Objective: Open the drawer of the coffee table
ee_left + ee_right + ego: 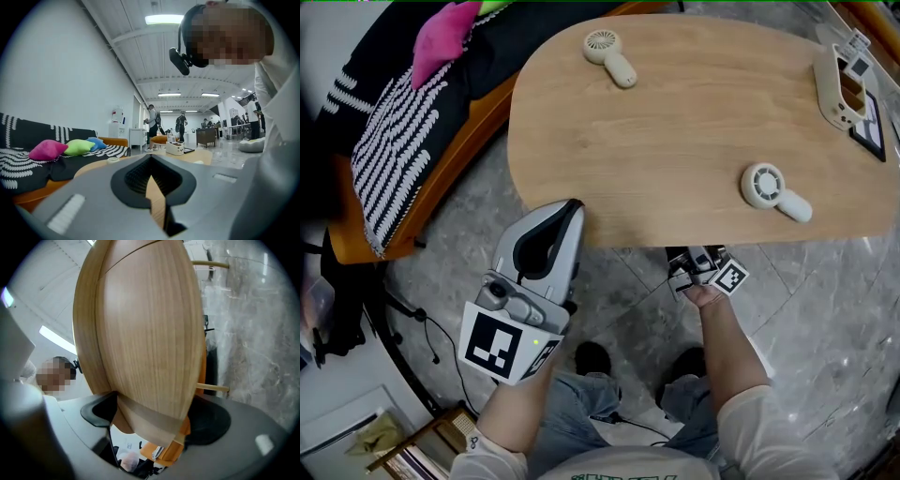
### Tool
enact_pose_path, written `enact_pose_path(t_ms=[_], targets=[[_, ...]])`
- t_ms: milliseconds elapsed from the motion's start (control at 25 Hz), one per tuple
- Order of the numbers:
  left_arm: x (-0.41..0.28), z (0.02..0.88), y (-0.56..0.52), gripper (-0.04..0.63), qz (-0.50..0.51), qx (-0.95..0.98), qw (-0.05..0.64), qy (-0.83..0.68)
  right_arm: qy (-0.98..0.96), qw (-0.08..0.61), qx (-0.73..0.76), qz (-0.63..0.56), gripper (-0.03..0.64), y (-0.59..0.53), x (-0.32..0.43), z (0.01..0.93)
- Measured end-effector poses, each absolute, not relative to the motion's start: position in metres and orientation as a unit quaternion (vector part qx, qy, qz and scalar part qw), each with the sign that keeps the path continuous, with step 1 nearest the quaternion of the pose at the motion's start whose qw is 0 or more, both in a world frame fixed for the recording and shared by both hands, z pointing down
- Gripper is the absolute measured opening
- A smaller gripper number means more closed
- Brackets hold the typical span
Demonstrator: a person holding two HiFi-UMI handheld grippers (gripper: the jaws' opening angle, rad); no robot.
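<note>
Grey stone floor (825, 309) lies open around the counter's (675, 122) rounded near edge, where the left tool (573, 204), its checkered marker cube facing up, is clenched on nothing, tip by the rim's seven o'clock. Mostly hidden beneath the six o'clock overhang, the right tool (154, 425) stands released, jaws wide astride the drawer (145, 416) tucked under that edge. Beyond, a hand fan (775, 190) lies at four o'clock and a second fan (609, 54) at eleven, a white caddy (839, 89) is cut off at two, and a striped sofa (403, 141) crowds nine o'clock.

Light wood-grain coffee table (675, 122), grey marbled floor (825, 300), pink cushion (441, 37)
</note>
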State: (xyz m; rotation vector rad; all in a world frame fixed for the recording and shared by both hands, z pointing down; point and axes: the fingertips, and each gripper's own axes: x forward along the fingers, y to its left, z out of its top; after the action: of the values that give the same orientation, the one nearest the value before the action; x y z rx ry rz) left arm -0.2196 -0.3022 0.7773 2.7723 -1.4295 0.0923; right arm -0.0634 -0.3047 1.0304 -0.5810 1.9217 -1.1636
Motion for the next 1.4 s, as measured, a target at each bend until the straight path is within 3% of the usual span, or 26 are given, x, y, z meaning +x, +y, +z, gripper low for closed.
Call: enact_pose_path(t_ms=[40, 360, 1400], targets=[[-0.220, 0.779, -0.302, -0.002, 0.031, 0.888, 0.011, -0.458, 0.764, 0.403, -0.218, -0.453, 0.458, -0.305, -0.064, 1.027], [-0.215, 0.787, -0.300, -0.002, 0.038, 0.890, 0.013, -0.454, 0.759, 0.416, -0.218, -0.450, 0.416, -0.302, -0.062, 1.028], [-0.211, 0.784, -0.290, -0.002, 0.028, 0.893, 0.013, -0.448, 0.742, 0.422, -0.223, -0.470, 0.391, -0.254, -0.061, 1.029]])
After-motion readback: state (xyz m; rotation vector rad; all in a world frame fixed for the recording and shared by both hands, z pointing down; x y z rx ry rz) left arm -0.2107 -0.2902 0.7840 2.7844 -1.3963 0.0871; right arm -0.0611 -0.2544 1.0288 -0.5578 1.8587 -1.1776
